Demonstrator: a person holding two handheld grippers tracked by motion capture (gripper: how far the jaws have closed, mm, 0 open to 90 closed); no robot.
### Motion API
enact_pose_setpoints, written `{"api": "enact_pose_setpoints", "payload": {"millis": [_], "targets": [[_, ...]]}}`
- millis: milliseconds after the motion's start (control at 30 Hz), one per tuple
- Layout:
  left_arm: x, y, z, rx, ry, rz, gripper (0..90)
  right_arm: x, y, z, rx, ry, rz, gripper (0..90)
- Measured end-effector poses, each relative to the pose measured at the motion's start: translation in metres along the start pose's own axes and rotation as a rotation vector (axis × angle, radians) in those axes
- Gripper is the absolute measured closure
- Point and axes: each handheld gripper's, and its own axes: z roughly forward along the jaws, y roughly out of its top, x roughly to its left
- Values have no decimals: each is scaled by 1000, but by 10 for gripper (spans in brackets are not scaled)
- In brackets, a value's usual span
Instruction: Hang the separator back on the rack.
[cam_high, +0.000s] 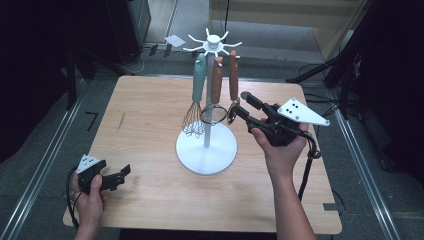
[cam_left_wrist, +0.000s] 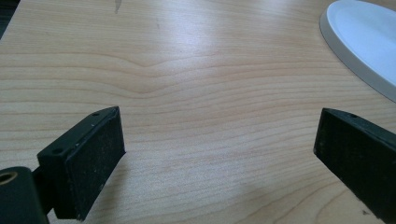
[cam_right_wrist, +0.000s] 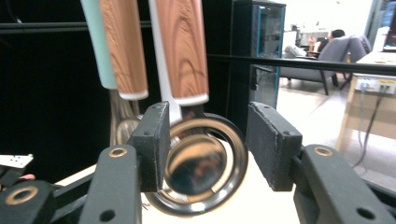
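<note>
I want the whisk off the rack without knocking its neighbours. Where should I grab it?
Grip the whisk on its straight teal handle, above the springy wire head. It hangs upright, leftmost on the rack, with two wooden-handled utensils close on its right, so coming from the open left side looks safest.

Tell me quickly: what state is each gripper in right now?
Left gripper: open, nothing between its jaws, over the table.
Right gripper: open around the round steel utensil head, not clamping it.

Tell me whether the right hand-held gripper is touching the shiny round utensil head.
Cannot tell. In the right gripper view the utensil head sits between the right hand-held gripper jaws; one overlaps it, the other stands clear.
</note>
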Motion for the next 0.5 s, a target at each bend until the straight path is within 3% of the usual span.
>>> {"api": "enact_pose_setpoints", "payload": {"millis": [233,500], "targets": [[0,0,0,-1,2,1,20,-3,-12,-5,19,-32,6,456],[0,0,0,0,2,3,21,-8,-31,-8,48,-67,13,330]]}}
